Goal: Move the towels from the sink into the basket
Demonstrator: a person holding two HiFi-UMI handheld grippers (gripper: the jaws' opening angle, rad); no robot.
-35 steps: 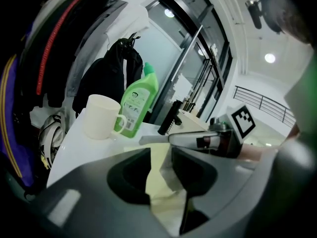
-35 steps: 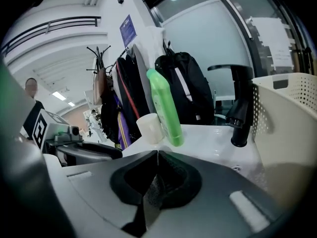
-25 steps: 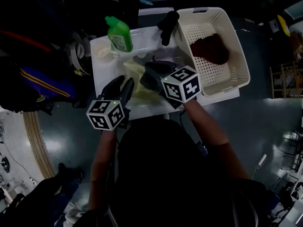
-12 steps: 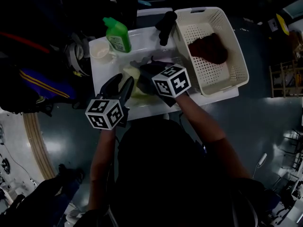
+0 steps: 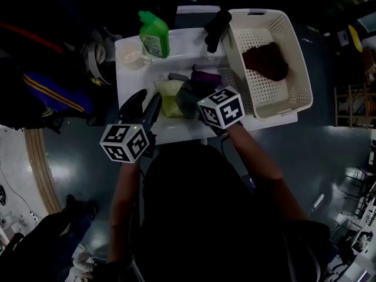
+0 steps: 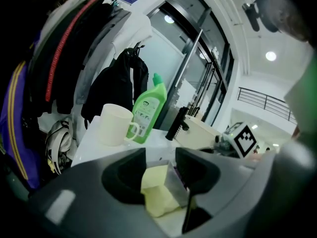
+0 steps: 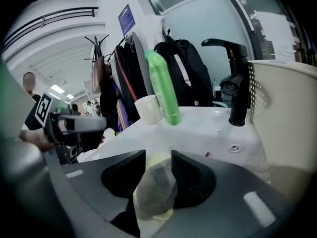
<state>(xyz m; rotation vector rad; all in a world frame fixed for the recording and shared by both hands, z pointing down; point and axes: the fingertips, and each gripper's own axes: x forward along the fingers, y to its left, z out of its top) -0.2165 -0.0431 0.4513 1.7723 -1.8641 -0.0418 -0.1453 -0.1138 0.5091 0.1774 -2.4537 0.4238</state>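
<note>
The right gripper [image 7: 158, 158], whose fingers [image 7: 121, 175] have just been opening with the grey cloth towel [image 7: 154, 190] between them, covers most of that towel in the head view. The left gripper [image 6: 161, 155] has also just been opening. The pale yellow cloth towel [image 6: 157, 195] shows in its gap, half hidden, and whether it lies between the fingers or beyond them cannot be told. The cream perforated plastic basket [image 7: 290, 118] runs off the right gripper view's edge. Print on the green plastic bottle [image 6: 147, 110] is too small to read.

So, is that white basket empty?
Not empty: the head view shows one dark red towel lying inside the basket, the rest of its floor bare.
</note>
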